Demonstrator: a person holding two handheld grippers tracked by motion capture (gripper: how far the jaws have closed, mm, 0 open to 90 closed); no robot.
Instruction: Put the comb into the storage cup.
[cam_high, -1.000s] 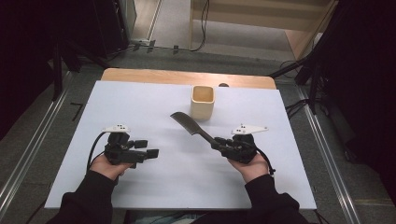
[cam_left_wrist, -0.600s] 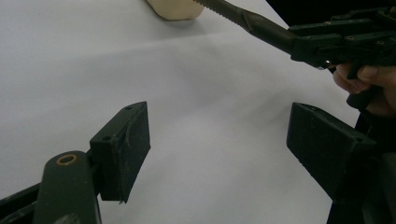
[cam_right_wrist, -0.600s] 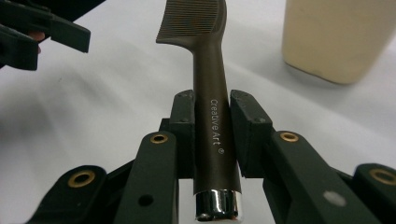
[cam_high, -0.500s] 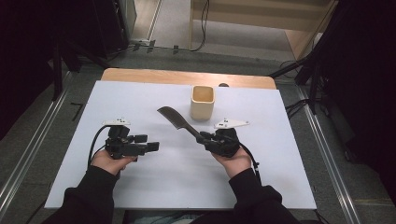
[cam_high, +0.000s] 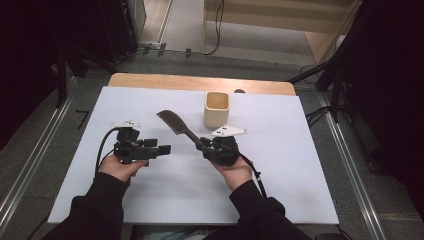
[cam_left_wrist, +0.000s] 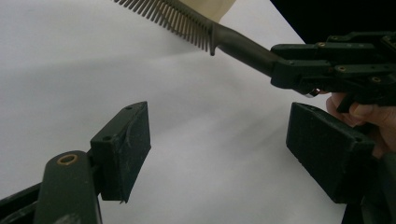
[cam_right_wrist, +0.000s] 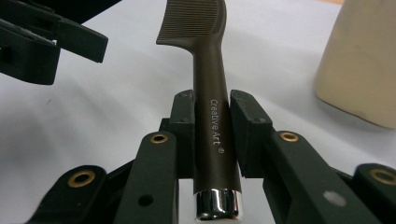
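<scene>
Two grippers over the white table (cam_high: 300, 165): right gripper (cam_high: 206, 149) clamps the dark comb (cam_high: 176, 126) by its handle (teeth end angled up-left, off the surface), just left of the beige cup (cam_high: 217, 109). Left gripper (cam_high: 162, 149) sits nearby, jaws wide, nothing between them.

My right gripper (cam_high: 206, 148) clamps the comb (cam_high: 175, 124) by its handle, near the cup (cam_high: 217, 109); my left gripper (cam_high: 161, 149) is open.
</scene>
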